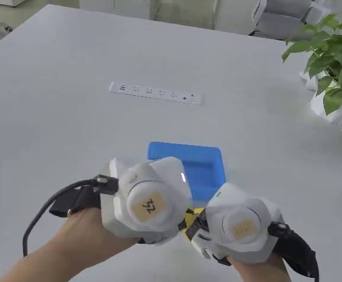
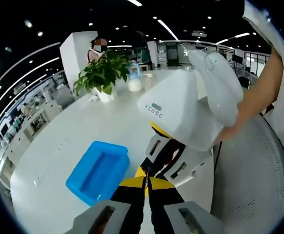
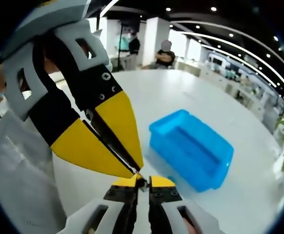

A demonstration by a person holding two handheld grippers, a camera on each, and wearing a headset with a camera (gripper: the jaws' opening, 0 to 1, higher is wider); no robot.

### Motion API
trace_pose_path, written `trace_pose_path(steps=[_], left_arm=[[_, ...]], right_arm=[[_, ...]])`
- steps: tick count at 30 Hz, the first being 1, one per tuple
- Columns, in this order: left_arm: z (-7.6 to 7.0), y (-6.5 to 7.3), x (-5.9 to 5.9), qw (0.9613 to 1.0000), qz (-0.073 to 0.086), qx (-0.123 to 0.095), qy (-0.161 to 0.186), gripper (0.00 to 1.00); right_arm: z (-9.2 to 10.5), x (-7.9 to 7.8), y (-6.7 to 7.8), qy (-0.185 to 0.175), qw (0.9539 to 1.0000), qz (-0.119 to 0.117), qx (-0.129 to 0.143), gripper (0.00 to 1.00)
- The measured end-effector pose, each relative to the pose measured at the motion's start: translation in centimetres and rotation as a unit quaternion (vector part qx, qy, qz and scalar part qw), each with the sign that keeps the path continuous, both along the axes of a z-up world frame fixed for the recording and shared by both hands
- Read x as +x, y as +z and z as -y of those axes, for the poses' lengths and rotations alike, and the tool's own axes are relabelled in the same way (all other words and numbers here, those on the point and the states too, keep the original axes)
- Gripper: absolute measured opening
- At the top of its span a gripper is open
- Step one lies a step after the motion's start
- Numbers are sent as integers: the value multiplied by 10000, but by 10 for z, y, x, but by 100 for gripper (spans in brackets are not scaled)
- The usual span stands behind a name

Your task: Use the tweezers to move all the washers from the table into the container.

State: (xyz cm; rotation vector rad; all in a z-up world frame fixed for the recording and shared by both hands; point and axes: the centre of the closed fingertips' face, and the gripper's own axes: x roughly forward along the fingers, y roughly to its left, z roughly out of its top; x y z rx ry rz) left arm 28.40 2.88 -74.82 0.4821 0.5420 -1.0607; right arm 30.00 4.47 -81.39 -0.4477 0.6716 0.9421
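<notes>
In the head view my two grippers meet tip to tip just in front of the blue container [image 1: 185,161]. My left gripper [image 1: 183,216] is shut on thin dark tweezers [image 3: 110,141], which run between its yellow-tipped jaws. My right gripper [image 3: 141,184] is closed on the tweezers' end where the yellow tips touch. The left gripper view has its own jaws [image 2: 145,187] pinching the tweezers [image 2: 144,181], with the right gripper [image 2: 149,168] facing them. The container [image 3: 191,146] sits open-topped on the white table, a short way beyond the jaws and to their right in the right gripper view.
A white power strip [image 1: 155,93] lies on the table beyond the container. A potted green plant [image 1: 335,64] stands at the table's right edge. Office chairs [image 1: 282,17] stand past the far edge. People stand far off in the background.
</notes>
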Motion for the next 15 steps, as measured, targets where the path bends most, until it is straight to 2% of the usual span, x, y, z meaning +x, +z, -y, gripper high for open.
trace_pose_path(steps=[1, 2, 3, 5, 6, 9, 11, 13, 15], left_arm=[[-2, 2, 3, 9998, 51, -92, 147, 3], [-6, 4, 3, 9994, 7, -222, 267, 5], [-9, 4, 1, 9989, -112, -298, 349, 5], [-17, 6, 1, 9964, -166, -525, 648, 11], [-23, 5, -1, 9947, -256, -593, 801, 14], [-38, 2, -5, 9917, -193, -621, 1111, 24], [-47, 0, -12, 9901, -218, -602, 1249, 28], [-55, 0, -17, 9877, -157, -604, 1434, 32], [-62, -1, -24, 9859, -159, -592, 1560, 36]], right_arm=[[0, 0, 0, -4, 10000, 0, 4, 3], [0, 1, 0, -19, 10000, -11, 20, 3], [0, 1, 0, -37, 10000, -40, 44, 3], [1, 2, 0, -58, 9999, -76, 72, 3], [1, 3, 0, -69, 9999, -106, 97, 3], [3, 5, 0, -141, 9995, -201, 204, 3], [4, 8, 0, -189, 9992, -250, 260, 3], [5, 11, 1, -250, 9988, -289, 303, 3], [6, 14, 2, -301, 9984, -339, 351, 3]])
